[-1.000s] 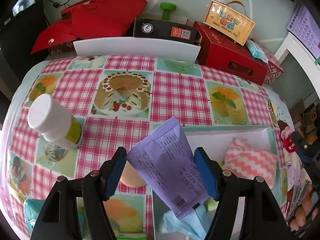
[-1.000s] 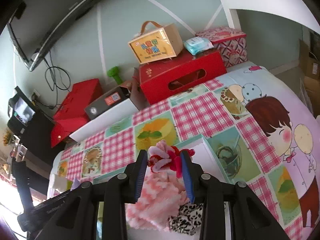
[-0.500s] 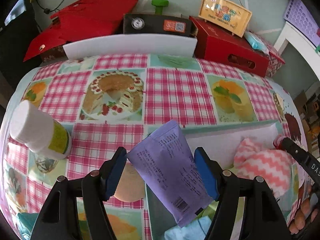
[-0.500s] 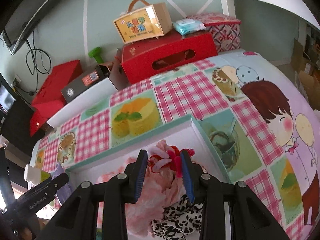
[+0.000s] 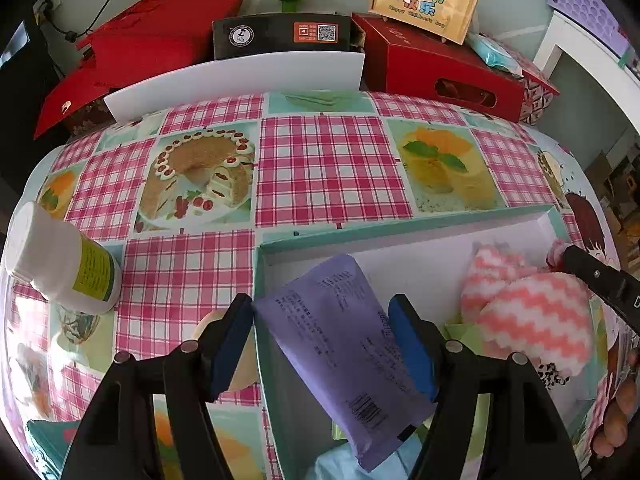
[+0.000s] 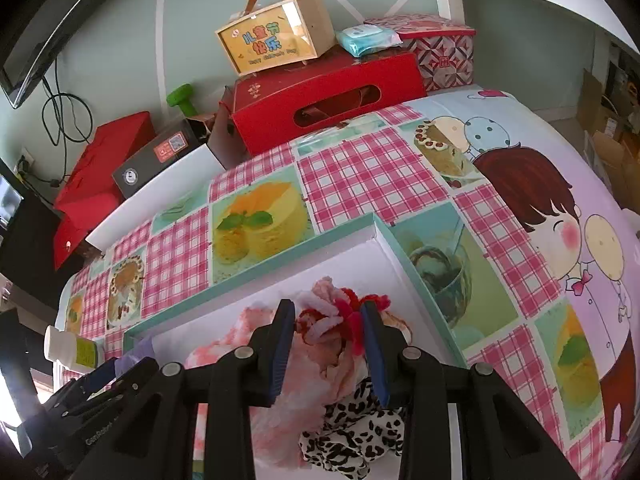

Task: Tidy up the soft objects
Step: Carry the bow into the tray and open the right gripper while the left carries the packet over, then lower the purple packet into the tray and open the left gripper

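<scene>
A flat purple plastic pouch [image 5: 340,344] sat clamped in the left gripper [image 5: 322,344] above the near end of a white, teal-rimmed shallow box [image 5: 400,232], while farther in the right gripper [image 6: 326,348] pinched a pink fluffy cloth [image 6: 320,344] over that box.

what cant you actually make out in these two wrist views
- Left wrist view: the purple pouch print is too small to read; its lower end hides the light blue item, also cut off by the frame edge.
- Right wrist view: the leopard-print cloth is mostly hidden behind the right gripper.
</scene>
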